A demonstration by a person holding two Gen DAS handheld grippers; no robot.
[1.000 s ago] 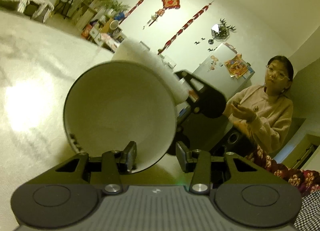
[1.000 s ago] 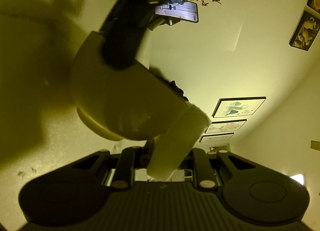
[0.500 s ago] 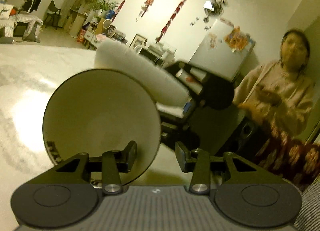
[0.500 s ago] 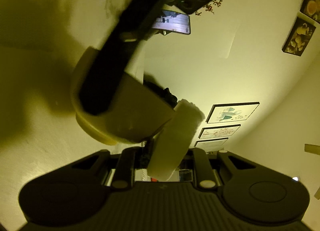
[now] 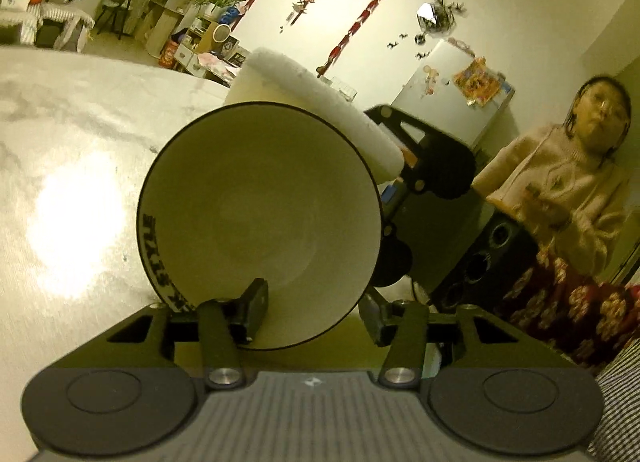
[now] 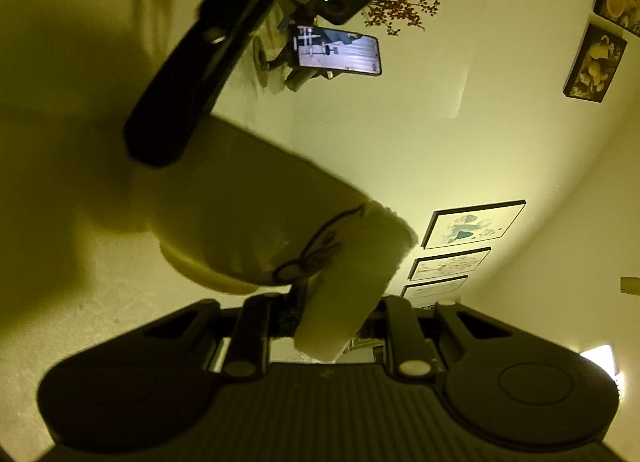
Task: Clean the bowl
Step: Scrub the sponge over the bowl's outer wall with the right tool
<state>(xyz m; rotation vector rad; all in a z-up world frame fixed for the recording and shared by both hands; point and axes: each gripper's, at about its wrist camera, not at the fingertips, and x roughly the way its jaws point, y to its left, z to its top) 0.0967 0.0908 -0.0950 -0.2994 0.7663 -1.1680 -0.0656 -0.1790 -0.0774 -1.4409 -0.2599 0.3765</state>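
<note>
Left wrist view first: my left gripper (image 5: 312, 314) has the bowl (image 5: 260, 222) standing on its edge between its jaws. The jaws are opening. One finger (image 5: 254, 302) sits inside the bowl near its low rim, and the other is out to the side, not touching. The bowl's open side faces me. It is cream inside with a thin dark rim and dark marks on its left edge. A white sponge (image 5: 320, 102) lies across its top right rim, and my right gripper (image 5: 432, 166) is clamped on that sponge. Behind is a shiny table (image 5: 72, 182), then a person (image 5: 568, 182) by a fridge (image 5: 452, 94).

Right wrist view: the sponge (image 6: 348, 282) is pinched tight and presses on the bowl's (image 6: 240, 202) outside. My left gripper's dark arm blocks the top. A phone (image 6: 338, 56) sits on the far wall.

A second ago the bowl leaned more to the left and the left jaws were closer together.
</note>
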